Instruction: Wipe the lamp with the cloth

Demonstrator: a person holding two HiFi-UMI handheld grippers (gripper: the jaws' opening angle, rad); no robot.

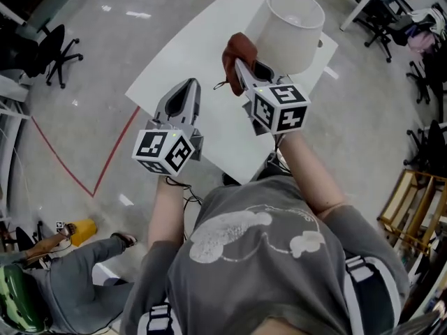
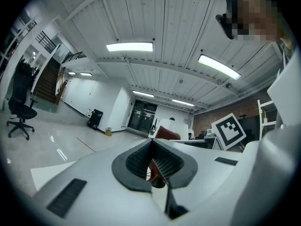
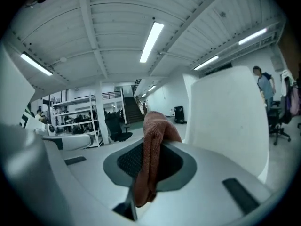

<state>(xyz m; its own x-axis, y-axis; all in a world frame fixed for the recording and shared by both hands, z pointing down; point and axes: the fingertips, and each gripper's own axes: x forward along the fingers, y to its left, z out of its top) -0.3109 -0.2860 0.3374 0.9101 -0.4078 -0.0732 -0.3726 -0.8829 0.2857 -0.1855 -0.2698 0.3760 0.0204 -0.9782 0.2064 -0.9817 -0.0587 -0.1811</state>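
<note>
A lamp with a white drum shade stands at the far right of the white table. My right gripper is shut on a reddish-brown cloth, which is held up against the shade's left side. In the right gripper view the cloth hangs out from between the pads, and the shade fills the space just to the right. My left gripper hovers over the table's near edge with its jaws shut and nothing in them. In the left gripper view the cloth shows beyond the closed jaw tips.
Office chairs stand on the grey floor at left and at the far right. A red tape line runs across the floor. A person crouches at bottom left. A wooden rack stands at right.
</note>
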